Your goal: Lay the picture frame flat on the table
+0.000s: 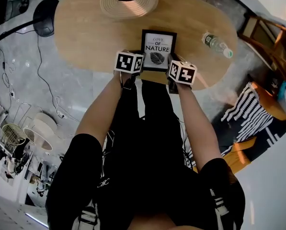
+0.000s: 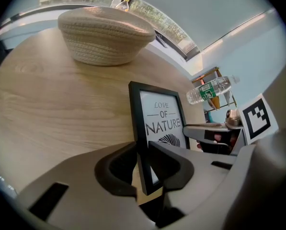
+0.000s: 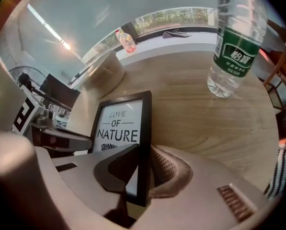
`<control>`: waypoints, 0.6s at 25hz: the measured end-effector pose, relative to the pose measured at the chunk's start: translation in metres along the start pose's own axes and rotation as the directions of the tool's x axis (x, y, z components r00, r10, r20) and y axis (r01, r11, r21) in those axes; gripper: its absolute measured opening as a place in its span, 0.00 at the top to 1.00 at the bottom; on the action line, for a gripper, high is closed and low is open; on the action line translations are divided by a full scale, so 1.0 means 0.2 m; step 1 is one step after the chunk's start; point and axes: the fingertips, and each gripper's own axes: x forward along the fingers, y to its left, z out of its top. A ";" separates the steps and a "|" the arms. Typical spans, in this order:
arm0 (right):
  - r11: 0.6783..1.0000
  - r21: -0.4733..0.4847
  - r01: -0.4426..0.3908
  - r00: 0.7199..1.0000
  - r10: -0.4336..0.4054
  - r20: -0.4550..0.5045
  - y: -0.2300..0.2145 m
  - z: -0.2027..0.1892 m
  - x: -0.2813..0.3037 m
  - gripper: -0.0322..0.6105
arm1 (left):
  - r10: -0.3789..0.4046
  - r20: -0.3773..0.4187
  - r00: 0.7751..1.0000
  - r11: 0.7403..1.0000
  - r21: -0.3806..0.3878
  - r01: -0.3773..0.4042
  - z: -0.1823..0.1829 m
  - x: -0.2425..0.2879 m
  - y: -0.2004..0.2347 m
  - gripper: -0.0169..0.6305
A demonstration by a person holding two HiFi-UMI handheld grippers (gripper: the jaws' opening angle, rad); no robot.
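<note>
The picture frame [image 1: 158,49] was held near-upright at the table's [image 1: 85,32] near edge. Its 2 side rails were pinched by the left gripper [image 2: 143,169] and right gripper [image 3: 142,176], jaws part-closed on them. It was judged light, stiff and possibly glazed, so best held by the rails.

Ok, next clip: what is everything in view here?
table: one, light wood, oval, middle of the head view
picture frame: one, black, standing near the table's front edge
basket: one, beige woven, table's far side
water bottle: one, clear with green label, standing right of the picture frame
striped cushion: one, black and white, on a chair right of the table
left gripper: one, grey, shut on the picture frame's left edge
right gripper: one, grey, shut on its right edge
person's arms: two, bare, reaching to the grippers
</note>
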 end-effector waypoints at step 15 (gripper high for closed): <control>0.998 -0.060 0.023 0.979 -0.010 0.204 0.26 0.19 -0.33 0.81 | 0.099 0.211 0.972 0.987 0.100 -0.122 0.14 -0.44 0.01 0.76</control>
